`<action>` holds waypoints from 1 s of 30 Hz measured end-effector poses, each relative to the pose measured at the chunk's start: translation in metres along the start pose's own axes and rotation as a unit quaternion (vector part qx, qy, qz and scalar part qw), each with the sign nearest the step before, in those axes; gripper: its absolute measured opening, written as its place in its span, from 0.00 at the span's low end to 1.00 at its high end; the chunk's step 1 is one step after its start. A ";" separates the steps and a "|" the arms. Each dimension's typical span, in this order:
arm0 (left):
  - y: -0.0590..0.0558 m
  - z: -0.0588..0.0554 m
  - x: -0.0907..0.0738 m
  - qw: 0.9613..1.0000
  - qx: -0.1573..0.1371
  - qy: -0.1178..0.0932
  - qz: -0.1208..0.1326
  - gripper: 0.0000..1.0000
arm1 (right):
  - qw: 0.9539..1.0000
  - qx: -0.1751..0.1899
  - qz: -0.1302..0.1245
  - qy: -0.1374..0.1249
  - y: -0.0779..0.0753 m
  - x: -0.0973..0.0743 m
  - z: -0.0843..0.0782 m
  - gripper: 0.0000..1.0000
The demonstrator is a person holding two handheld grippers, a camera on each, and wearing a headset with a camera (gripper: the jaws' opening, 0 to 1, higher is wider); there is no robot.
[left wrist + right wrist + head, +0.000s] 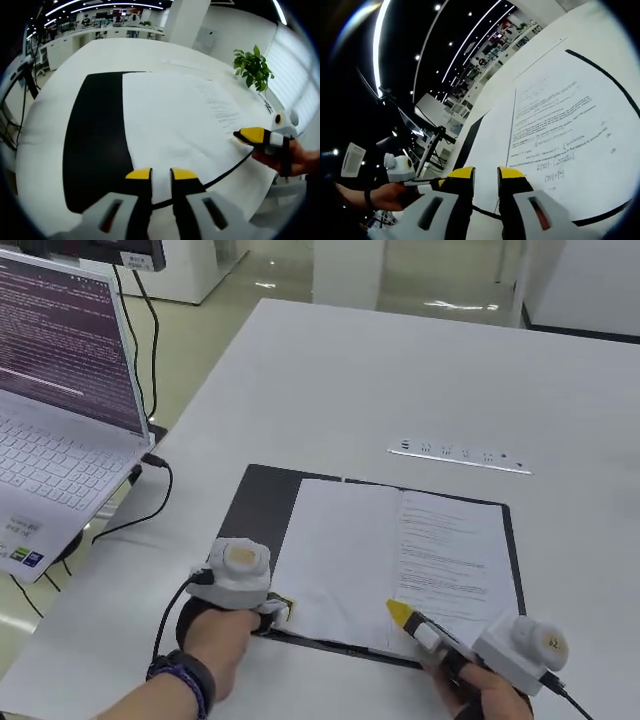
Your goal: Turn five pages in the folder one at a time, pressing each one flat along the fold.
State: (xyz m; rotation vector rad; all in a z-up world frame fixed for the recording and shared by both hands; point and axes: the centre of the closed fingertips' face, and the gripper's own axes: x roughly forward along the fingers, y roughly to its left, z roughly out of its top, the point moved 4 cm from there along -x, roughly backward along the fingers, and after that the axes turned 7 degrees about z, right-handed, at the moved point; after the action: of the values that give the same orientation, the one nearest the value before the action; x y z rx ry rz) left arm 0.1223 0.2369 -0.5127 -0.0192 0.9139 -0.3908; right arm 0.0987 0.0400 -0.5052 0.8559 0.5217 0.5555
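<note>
Right claw (486, 176) at folder (555, 135) fold

Bare table (380, 370) beyond folder (262, 510), power strip (460, 456) behind, laptop (60, 420) and seemingly its cable (169, 483) left

Head view: bright, even overhead light. The broad white matte tabletop (400, 370) nearly washes out, and glare streaks the glossy pale floor (262, 284) at 12 o'clock. Shadows soft and faint. Both gripper views: heavy fisheye bending toward the rims. Long ceiling light strips (95, 7) flare at 11 o'clock. My left yellow-tipped grey gripper (161, 175) reads soft at 6 o'clock.
</note>
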 end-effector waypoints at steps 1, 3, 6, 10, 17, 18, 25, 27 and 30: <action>-0.001 0.001 -0.001 1.000 -0.002 -0.001 -0.001 0.14 | 1.000 0.002 -0.002 -0.003 0.001 -0.002 0.001 0.18; -0.004 0.003 -0.005 1.000 -0.003 -0.005 -0.002 0.16 | 1.000 0.004 -0.005 -0.008 0.000 -0.005 0.004 0.19; -0.006 0.005 -0.010 1.000 -0.004 -0.011 -0.005 0.18 | 1.000 0.000 -0.007 -0.008 0.002 -0.009 0.007 0.20; -0.007 0.009 -0.019 1.000 0.001 -0.019 -0.006 0.21 | 1.000 -0.010 -0.010 -0.007 0.002 -0.015 0.011 0.22; -0.014 0.003 -0.032 0.998 0.048 -0.022 -0.020 0.28 | 0.999 -0.029 -0.011 0.010 0.003 -0.026 0.020 0.30; -0.014 0.003 -0.034 0.998 0.052 -0.021 -0.020 0.29 | 0.999 -0.034 -0.011 0.011 0.003 -0.028 0.022 0.30; -0.019 0.004 -0.050 0.995 0.087 -0.031 -0.028 0.36 | 0.995 -0.094 -0.010 0.030 0.006 -0.045 0.039 0.36; -0.019 0.006 -0.054 0.995 0.095 -0.035 -0.028 0.37 | 0.992 -0.120 -0.012 0.044 0.007 -0.051 0.042 0.38; -0.020 0.010 -0.062 0.993 0.101 -0.045 -0.030 0.39 | 0.988 -0.146 -0.014 0.047 0.012 -0.059 0.047 0.40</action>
State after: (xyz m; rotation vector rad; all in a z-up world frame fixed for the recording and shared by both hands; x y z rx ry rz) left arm 0.0901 0.2381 -0.4550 0.1193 0.7823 -0.5332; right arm 0.0814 -0.0174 -0.4574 0.5441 0.5214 0.6305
